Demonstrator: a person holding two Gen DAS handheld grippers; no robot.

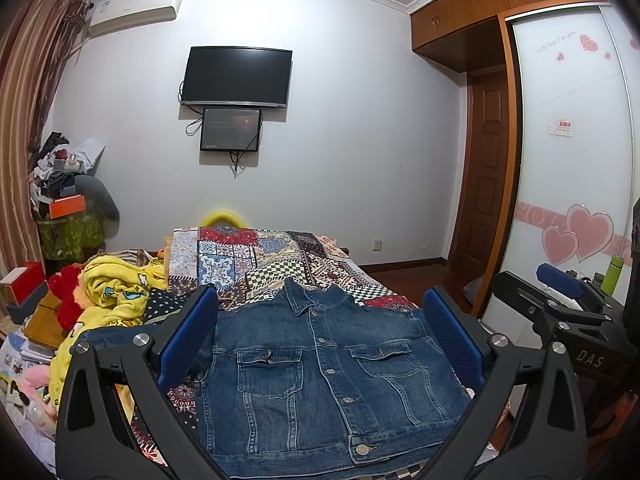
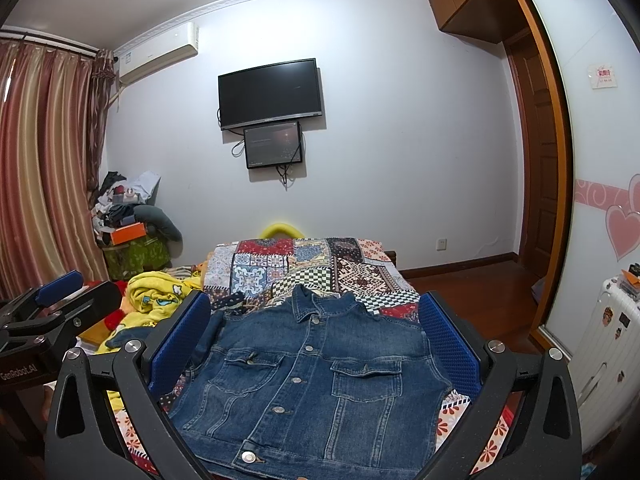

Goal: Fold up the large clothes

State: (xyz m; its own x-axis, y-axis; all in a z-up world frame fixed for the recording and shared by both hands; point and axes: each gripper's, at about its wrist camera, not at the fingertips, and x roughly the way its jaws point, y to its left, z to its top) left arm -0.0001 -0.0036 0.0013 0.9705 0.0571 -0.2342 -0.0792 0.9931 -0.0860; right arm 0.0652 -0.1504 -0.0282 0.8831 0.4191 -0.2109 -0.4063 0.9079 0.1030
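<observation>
Jacket: denim jacket (image 1: 320, 380) lies front-up and buttoned on the bed (image 1: 280, 264), collar toward the far wall, hem toward the hand-held grippers. Both chest pocket flaps show.
Sleeve: one sleeve (image 1: 108, 336) runs out flat to the left, toward the yellow blanket (image 1: 116, 292). The other sleeve isn't visible from either view.
Bed cover: patchwork quilt (image 2: 304, 268) under the jacket, in checks, florals and geometric blocks.
Left hand-held gripper: left hand-held gripper (image 1: 318, 328) is wide open, blue pads either side of the jacket body, holding nothing. It hovers over the hem end; cannot tell if it touches the cloth.
Right hand-held gripper: right hand-held gripper (image 2: 316, 332) is also spread wide and empty, pads framing the jacket at shoulder width. In the left wrist view it shows at the right edge (image 1: 560, 284), beside the left one.
Left of bed: yellow cartoon-print blanket bunched up, with a red plush (image 1: 66, 296) just beside it. Boxes and papers sit lower left.
Far wall: TV (image 1: 237, 76) is mounted dark, with a smaller screen (image 1: 231, 129) just below it and cables hanging down. Air conditioner (image 1: 136, 10) up in the left corner, beside the striped curtain (image 2: 44, 160).
Right side: wardrobe sliding door (image 1: 572, 152) with pink heart decals, wooden door (image 1: 484, 176) past it. White suitcase (image 2: 608, 344) with stickers stands near the wardrobe.
</observation>
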